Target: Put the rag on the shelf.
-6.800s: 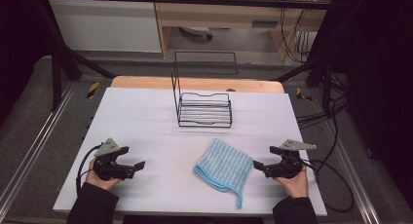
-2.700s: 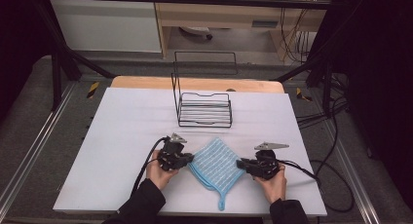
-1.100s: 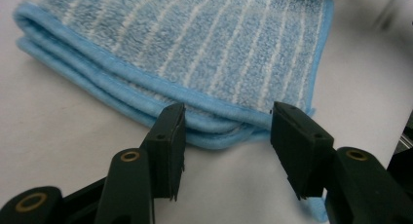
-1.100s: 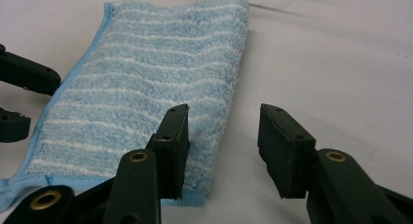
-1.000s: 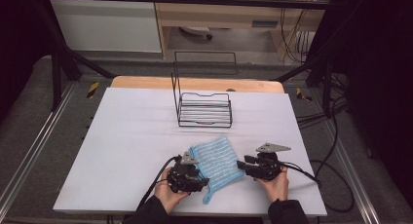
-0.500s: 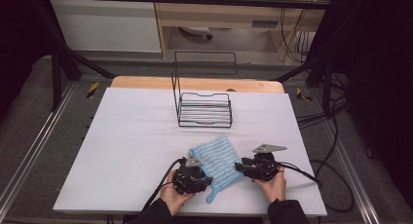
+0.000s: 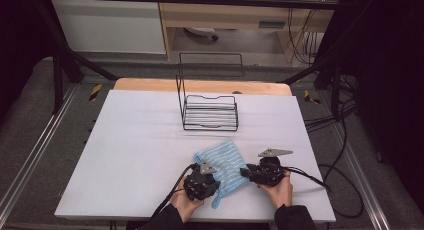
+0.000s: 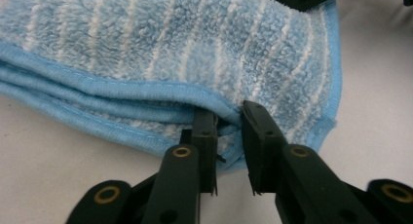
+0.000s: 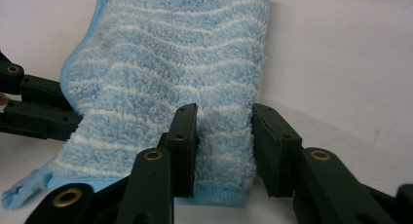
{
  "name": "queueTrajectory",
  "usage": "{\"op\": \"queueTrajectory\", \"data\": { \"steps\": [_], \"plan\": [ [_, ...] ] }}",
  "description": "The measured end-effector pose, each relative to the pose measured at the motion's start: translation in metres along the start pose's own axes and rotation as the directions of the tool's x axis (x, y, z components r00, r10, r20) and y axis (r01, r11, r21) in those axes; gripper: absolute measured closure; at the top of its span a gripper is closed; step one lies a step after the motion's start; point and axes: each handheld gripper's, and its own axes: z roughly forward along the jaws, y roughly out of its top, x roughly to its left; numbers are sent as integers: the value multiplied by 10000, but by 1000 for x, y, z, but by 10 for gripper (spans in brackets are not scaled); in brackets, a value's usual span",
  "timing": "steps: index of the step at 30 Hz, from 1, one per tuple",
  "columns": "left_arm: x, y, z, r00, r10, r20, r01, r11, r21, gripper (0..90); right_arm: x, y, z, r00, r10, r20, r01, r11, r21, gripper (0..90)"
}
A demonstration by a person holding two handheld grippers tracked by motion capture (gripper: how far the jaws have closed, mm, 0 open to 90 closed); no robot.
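The blue striped cloth lay folded at lower centre. The left gripper had its jaws narrowly parted around the hem; the right gripper straddled an edge, half open. Lifting seemingly remained undone

Overhead forward-down view; two close jaw-level views sharing the cloth.

Striped blue cloth cut off at the top and left edges of the left gripper view, its near corner hidden under the left gripper from above, person's forearms cropped by the bottom edge
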Motion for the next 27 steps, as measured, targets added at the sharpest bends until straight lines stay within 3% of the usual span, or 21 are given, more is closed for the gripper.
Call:
{"op": "queueTrajectory", "data": {
  "steps": [4, 12, 18, 23, 27],
  "plan": [
    [4, 1, -1, 9995, 59, 300, -60, 10000, 41, 853, 0, 1, -2, 10000, 42, -64, -42, 10000, -12, 684],
    [10, 4, -4, 9980, 258, 579, -266, 9995, 139, 878, 1, 3, -9, 9993, 248, -271, -245, 9996, 119, 817],
    [17, 6, -8, 9954, 540, 793, -583, 9969, 528, 878, 5, 2, -11, 9980, 353, -528, -333, 9987, 375, 823],
    [20, 6, -10, 9931, 742, 913, -799, 9950, 602, 879, 9, -1, -14, 9969, 524, -592, -506, 9982, 326, 822],
    [27, 7, -15, 9879, 916, 1249, -1022, 9915, 809, 879, 14, -6, -17, 9950, 787, -616, -777, 9968, 183, 816]
  ]
}}
